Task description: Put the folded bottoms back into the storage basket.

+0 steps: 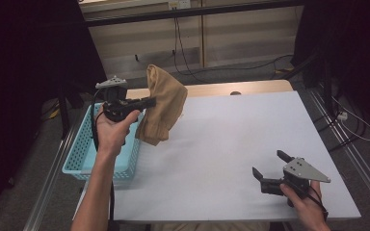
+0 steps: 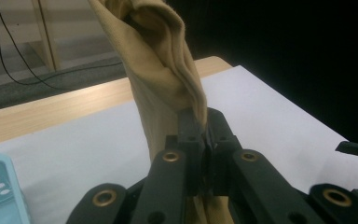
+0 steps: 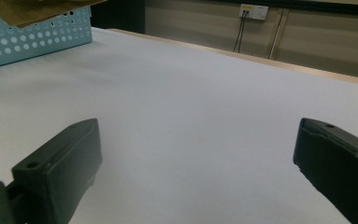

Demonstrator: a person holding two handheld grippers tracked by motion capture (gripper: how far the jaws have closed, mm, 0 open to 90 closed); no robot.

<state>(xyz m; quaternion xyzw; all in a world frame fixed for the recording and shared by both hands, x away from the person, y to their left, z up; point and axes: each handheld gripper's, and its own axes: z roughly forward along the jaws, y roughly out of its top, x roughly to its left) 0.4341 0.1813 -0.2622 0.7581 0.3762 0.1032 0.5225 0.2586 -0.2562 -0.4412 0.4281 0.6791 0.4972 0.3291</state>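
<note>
So we've got the tan cloth [image 1: 161,106] pinched tight in the left gripper [image 1: 150,101], dangling long-axis down over the counter [image 1: 231,144] just beside the blue basket [image 1: 79,154]; the right gripper [image 1: 268,167] sits well apart, fingers spread wide, holding nothing.

No text, label, brand, number or sign can be read in these views. The wall socket [image 3: 254,11] far beyond the right gripper [image 3: 196,163] bears no legible marking, and the tan cloth [image 2: 161,70] pinched in the left gripper [image 2: 204,126] carries no visible tag or print.
</note>
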